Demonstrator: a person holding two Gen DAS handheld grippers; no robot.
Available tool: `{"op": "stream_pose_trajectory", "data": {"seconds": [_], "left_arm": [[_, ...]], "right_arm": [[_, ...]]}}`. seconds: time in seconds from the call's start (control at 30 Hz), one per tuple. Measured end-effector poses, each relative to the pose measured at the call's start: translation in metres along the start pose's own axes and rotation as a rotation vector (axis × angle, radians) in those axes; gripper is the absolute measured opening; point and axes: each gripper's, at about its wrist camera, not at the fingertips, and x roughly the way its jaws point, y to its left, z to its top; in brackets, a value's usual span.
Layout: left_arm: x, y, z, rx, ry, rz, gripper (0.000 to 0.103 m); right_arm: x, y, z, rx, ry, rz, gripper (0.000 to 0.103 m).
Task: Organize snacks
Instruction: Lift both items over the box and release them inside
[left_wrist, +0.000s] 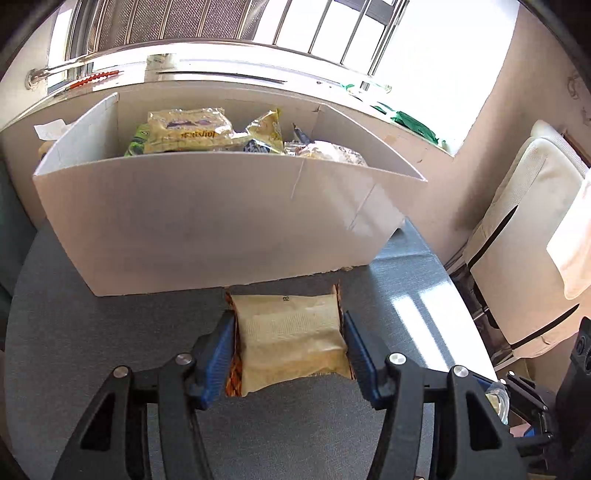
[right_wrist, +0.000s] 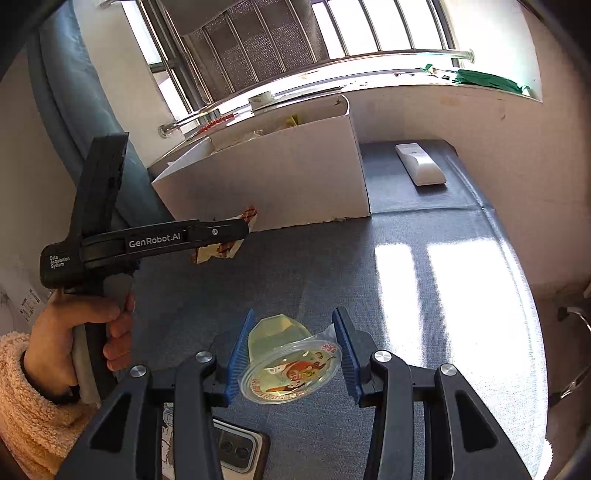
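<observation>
Snacks are piled in a white box (left_wrist: 207, 221) on the grey desk (left_wrist: 92, 332). A beige packet (left_wrist: 291, 336) is clamped by the left gripper (left_wrist: 290, 350) just before the box. A jelly cup (right_wrist: 288, 362), tilted, is held between the right gripper (right_wrist: 290, 360) pads.

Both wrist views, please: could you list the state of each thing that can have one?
Left tool: shut on the packet.
Packet: sealed, gripped by both sides, in front of the box.
Right tool: shut on the jelly cup.
Jelly cup: sealed, tilted, lid toward the camera.
Box: open-topped, holding snack bags.
</observation>
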Motion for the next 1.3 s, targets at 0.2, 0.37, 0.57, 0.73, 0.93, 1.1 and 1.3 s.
{"op": "stream_pose_trajectory", "data": {"seconds": [0.2, 0.37, 0.57, 0.73, 0.93, 1.1, 1.3], "left_arm": [[-0.073, 0.022, 0.021, 0.021, -0.199, -0.04, 0.062], [-0.084, 0.04, 0.077, 0.025, -0.272, -0.042, 0.062], [-0.037, 0.061, 0.148, 0.011, -0.196, -0.042, 0.062], [0.004, 0.069, 0.178, 0.008, -0.166, 0.026, 0.066], [0.009, 0.082, 0.183, -0.038, -0.14, 0.024, 0.103], [-0.012, 0.08, 0.169, 0.007, -0.172, 0.094, 0.103], [-0.054, 0.056, 0.14, 0.104, -0.298, 0.297, 0.103]], "right_arm": [[-0.004, 0.011, 0.043, -0.008, -0.058, 0.06, 0.047], [0.002, 0.023, 0.114, -0.022, -0.129, 0.096, 0.047], [0.046, 0.017, 0.205, 0.048, -0.144, 0.081, 0.047], [0.094, 0.002, 0.25, 0.075, -0.093, 0.053, 0.048], [0.107, -0.02, 0.261, 0.204, -0.121, 0.087, 0.103], [0.099, -0.015, 0.253, 0.168, -0.109, 0.052, 0.103], [0.065, 0.037, 0.228, -0.133, -0.183, -0.111, 0.103]]}}
